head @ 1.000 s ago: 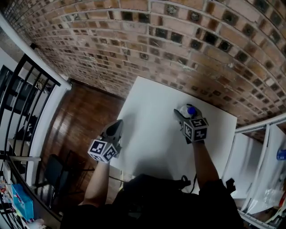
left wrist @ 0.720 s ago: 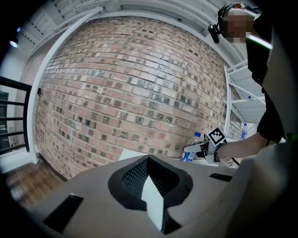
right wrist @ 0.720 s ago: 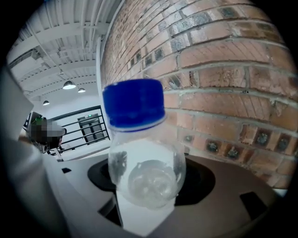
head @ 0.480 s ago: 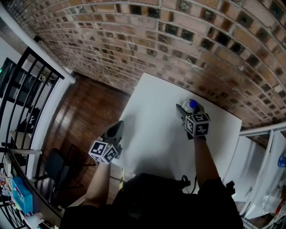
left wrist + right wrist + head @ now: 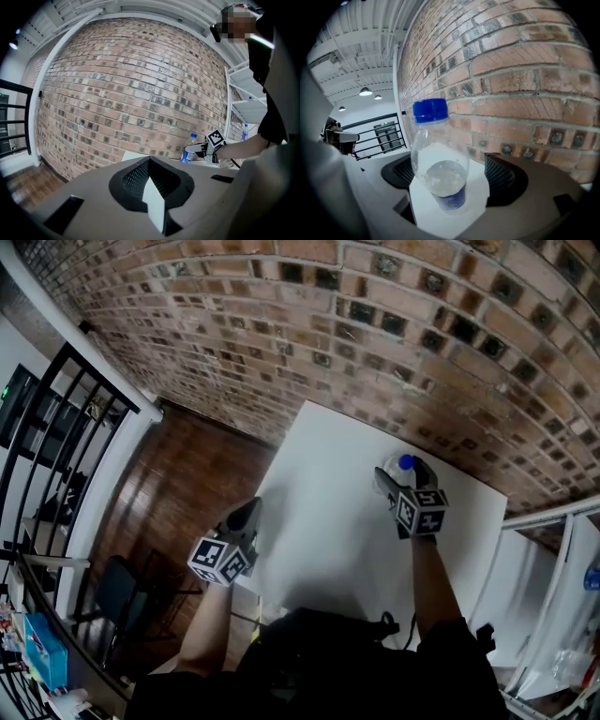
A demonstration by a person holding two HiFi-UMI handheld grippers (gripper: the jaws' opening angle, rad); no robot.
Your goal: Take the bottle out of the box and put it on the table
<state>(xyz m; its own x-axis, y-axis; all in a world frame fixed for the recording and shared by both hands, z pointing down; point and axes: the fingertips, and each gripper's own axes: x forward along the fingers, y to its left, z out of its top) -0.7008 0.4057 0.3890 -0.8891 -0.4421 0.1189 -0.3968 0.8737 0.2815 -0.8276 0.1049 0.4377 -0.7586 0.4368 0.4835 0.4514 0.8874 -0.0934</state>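
A clear bottle [image 5: 402,463] with a blue cap and a blue label stands upright on the white table [image 5: 323,521], close to the brick wall. My right gripper [image 5: 401,474] is open around it. Its jaws have just been opening, and in the right gripper view the bottle [image 5: 439,164] stands between the pads with a gap on each side. My left gripper [image 5: 247,510] hangs shut and empty at the table's left edge. From the left gripper view the bottle [image 5: 189,151] and the right gripper [image 5: 200,150] show far off to the right. No box is in view.
The brick wall [image 5: 375,343] runs along the table's far side. A wooden floor [image 5: 178,493] and a black railing [image 5: 56,427] lie to the left. A white shelf frame [image 5: 553,559] stands to the right of the table.
The right gripper's jaws have spread apart from the bottle, which stays standing on the table. The left gripper has kept its place.
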